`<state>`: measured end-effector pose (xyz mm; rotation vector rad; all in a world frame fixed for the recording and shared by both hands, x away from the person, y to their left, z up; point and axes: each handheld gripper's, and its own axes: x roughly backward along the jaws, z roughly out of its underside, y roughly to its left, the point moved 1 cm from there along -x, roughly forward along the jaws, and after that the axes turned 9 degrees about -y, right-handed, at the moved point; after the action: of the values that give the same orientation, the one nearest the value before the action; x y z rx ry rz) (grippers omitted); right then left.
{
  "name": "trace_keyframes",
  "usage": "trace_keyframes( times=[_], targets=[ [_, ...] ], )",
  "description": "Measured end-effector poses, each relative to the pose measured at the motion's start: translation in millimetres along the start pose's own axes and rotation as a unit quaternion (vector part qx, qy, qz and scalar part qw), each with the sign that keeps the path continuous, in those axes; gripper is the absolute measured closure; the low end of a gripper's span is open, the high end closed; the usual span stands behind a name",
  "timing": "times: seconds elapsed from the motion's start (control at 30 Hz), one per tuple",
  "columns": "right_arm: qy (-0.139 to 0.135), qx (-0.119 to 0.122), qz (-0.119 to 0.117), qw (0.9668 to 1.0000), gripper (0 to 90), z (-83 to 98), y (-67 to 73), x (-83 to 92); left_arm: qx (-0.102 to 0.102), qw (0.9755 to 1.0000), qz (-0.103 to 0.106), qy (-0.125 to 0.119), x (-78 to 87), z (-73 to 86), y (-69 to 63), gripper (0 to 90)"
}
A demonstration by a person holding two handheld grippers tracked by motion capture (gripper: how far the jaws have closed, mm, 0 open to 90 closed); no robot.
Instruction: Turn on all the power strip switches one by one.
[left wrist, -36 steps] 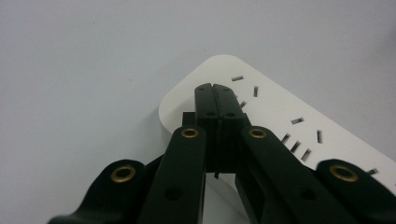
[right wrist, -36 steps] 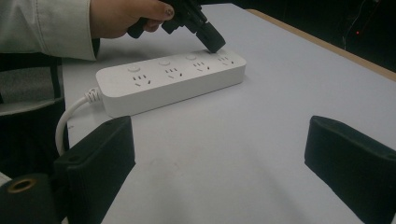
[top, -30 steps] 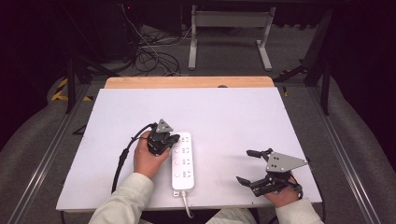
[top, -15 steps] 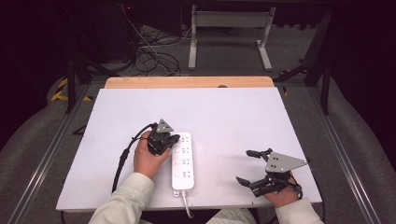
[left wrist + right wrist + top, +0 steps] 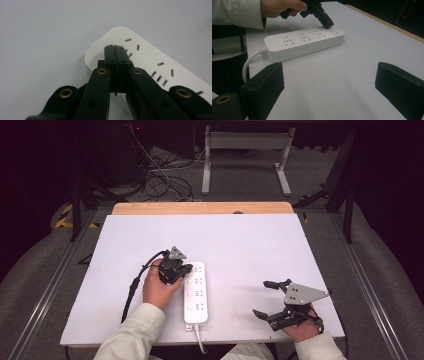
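Observation:
A white power strip (image 5: 195,291) with several sockets and round buttons lies on the white table, its cord running off the near edge. My left gripper (image 5: 185,269) is shut, its joined tips pressed down on the strip's far end (image 5: 115,48), with nothing held between them. From the right gripper view the strip (image 5: 304,42) lies ahead with the left gripper's tips (image 5: 327,23) on its far end. My right gripper (image 5: 265,298) stands open near the table's front right, its jaws wide apart over bare table (image 5: 329,82).
The white tabletop (image 5: 240,245) has a wooden strip along its far edge. Beyond it are a metal stand's legs (image 5: 245,165) and loose cables (image 5: 160,175) on the floor. A black cable (image 5: 135,285) trails from the left gripper across the table.

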<state>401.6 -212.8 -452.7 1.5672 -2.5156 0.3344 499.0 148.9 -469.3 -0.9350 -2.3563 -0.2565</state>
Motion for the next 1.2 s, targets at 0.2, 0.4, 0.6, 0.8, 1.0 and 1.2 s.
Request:
trace_keyframes(
  times=[0.2, 0.4, 0.6, 0.8, 1.0, 1.2],
  targets=[
    [-0.002, -0.001, 0.001, 1.0, 8.8, 0.4, -1.2, 1.3, 0.007, 0.9995, 0.002, -0.031, 15.7, -2.6, -0.2, 90.0],
    [-0.001, -0.003, 0.001, 1.0, 8.8, 0.8, -2.0, 0.9, 0.001, 0.9984, 0.02, -0.052, 33.4, -7.0, -4.1, 89.9],
    [-0.002, -0.003, 0.002, 1.0, 8.8, 0.4, -1.3, 0.5, -0.008, 0.9968, 0.026, -0.076, 54.1, -8.2, -8.7, 74.3],
    [-0.002, -0.002, 0.002, 1.0, 8.8, -0.1, -0.2, -0.2, -0.008, 0.9952, 0.042, -0.088, 70.3, -9.1, -16.7, 66.3],
    [-0.002, -0.004, 0.003, 1.0, 8.8, 0.2, -0.6, -0.4, -0.019, 0.991, 0.056, -0.12, 83.6, -7.5, -17.8, 51.7],
    [-0.003, -0.002, 0.002, 1.0, 8.8, -0.1, -0.3, -0.2, -0.034, 0.985, 0.063, -0.157, 101.2, -3.4, -19.5, 42.0]
  ],
)
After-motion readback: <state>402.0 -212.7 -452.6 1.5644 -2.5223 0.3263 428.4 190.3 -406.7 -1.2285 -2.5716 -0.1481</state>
